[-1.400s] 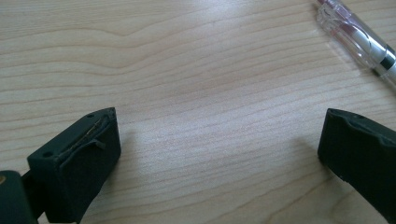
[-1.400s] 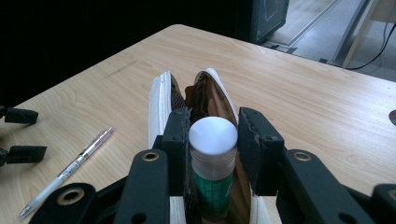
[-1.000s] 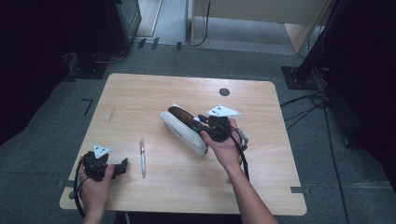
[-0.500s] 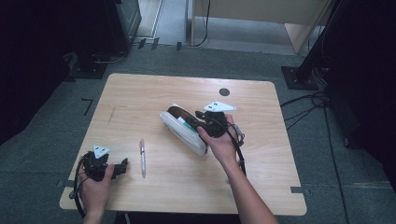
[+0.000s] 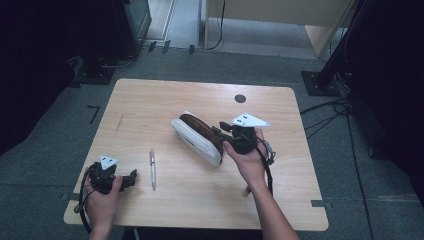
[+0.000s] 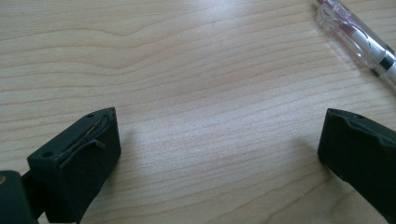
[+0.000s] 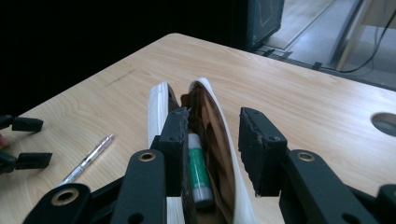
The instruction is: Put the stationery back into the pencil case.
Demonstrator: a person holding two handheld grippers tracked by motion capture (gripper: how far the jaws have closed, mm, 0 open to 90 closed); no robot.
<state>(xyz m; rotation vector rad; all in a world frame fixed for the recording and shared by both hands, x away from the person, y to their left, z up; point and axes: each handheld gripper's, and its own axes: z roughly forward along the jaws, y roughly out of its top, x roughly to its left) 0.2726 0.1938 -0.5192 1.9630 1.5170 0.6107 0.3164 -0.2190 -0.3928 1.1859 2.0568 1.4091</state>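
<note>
Pencil case (image 5: 196, 138) slightly raised vs. earlier, right hand-held gripper (image 5: 223, 135) astride one wall, no squeeze; left hand-held gripper (image 5: 133, 177) wide apart.

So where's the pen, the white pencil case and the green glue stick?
pen (image 5: 152, 169): high view, middle of its barrel.
white pencil case (image 5: 192, 141): high view, its white outer side.
green glue stick (image 7: 198, 171): right gripper view, its green body inside the case.

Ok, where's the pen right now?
High view: the pen lies on the table near its front left, between the left gripper and the white pencil case.
</note>
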